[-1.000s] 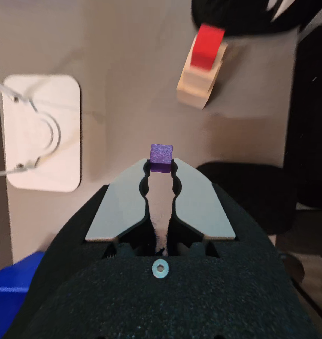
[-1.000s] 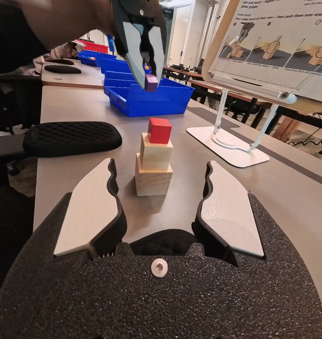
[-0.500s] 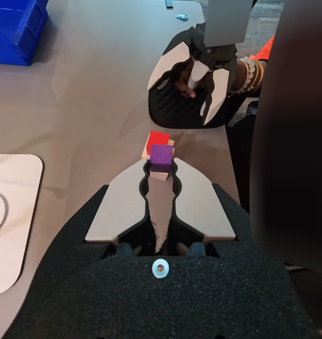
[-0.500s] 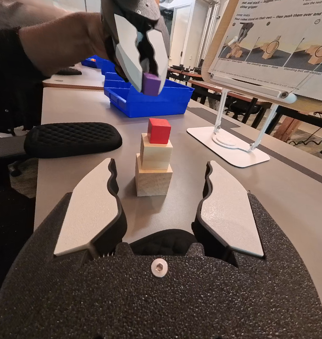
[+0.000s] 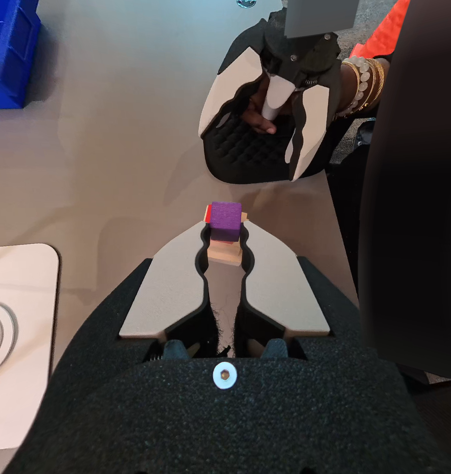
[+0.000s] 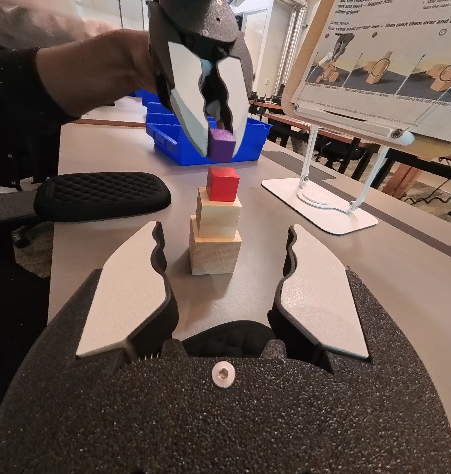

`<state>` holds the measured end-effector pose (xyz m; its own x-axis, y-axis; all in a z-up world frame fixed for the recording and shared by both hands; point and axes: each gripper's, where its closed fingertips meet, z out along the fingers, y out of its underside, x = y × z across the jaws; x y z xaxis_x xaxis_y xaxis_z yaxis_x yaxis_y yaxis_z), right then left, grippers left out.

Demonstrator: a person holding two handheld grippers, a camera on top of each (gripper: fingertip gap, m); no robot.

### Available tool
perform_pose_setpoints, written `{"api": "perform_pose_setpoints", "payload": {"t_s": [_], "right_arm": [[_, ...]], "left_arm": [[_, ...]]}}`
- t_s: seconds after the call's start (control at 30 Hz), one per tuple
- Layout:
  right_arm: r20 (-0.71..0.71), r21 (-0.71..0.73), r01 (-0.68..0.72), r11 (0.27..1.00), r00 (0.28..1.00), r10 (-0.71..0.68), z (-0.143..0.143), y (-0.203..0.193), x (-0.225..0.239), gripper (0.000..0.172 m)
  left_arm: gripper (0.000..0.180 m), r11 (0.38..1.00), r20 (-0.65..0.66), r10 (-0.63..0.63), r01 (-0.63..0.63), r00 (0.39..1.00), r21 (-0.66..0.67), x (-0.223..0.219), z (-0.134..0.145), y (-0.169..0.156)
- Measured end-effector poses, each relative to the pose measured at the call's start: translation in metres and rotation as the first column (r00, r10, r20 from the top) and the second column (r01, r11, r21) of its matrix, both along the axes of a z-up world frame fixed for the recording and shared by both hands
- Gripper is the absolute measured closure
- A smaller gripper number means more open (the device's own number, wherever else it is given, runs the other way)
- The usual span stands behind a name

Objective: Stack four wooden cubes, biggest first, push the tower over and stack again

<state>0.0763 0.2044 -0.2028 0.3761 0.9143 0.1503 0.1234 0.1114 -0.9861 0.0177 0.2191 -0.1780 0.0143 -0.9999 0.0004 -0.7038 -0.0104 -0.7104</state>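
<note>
Right wrist view, blue bin (image 6: 183,143) behind cube stack (image 6: 215,225), black pad (image 6: 101,195) beside.

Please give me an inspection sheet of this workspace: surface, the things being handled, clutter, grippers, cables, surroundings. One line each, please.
Surface: grey table, flat, bare around the stack.
Things: purple cube held just above, not touching, red cube; the red one tops two wooden cubes, upper, lower, each slightly off-centre.
Clutter: black pad left of the stack; blue bin behind; white stand base with sheet holder at right.
Grippers: left gripper jaws press the purple cube's sides; right gripper jaws wide open, holding nothing, low before the stack.
Cables: dark cord on the floor, far right.
Surroundings: further tables and chairs behind; a person's hand.
</note>
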Motion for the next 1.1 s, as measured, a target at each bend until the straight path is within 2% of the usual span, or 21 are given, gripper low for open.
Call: {"api": "perform_pose_setpoints", "payload": {"t_s": [1.1], "right_arm": [[-0.005,-0.001,0.0,1.0,1.0,0.0,0.0003,-0.0001,0.0008,0.082]], "left_arm": [[0.156,1.0,-0.045,-0.029,0.029,0.999,0.004,0.0061,-0.0098,0.0034]]}}
